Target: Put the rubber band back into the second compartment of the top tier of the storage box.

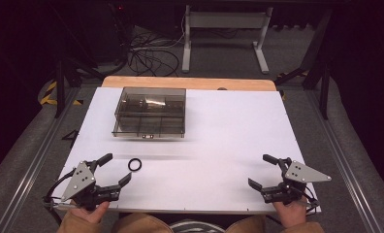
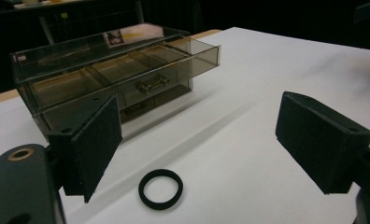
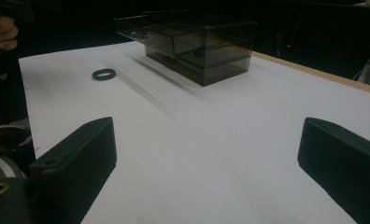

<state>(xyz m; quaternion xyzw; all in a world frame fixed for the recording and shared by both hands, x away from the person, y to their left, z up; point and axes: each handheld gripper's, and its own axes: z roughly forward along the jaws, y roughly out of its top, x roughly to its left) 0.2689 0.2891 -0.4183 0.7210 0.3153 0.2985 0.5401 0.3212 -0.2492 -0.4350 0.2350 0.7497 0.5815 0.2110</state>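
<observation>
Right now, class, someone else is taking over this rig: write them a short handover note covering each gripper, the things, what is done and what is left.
Left gripper: jaws open, empty, aimed at the black ring, which lies flat on the white table just ahead of it.
Right gripper: jaws open, empty, at the near right edge.
Drawer box: at the far left, top drawer pulled partly out.
Done: drawer open.
Left: ring not yet picked up; probably it goes in the drawer.

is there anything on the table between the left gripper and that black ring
Nothing visible. The left gripper stands open, and the black ring lies flat on bare white table just ahead of its jaws. The smoky drawer box sits farther back, beyond the ring, not in the way.
</observation>
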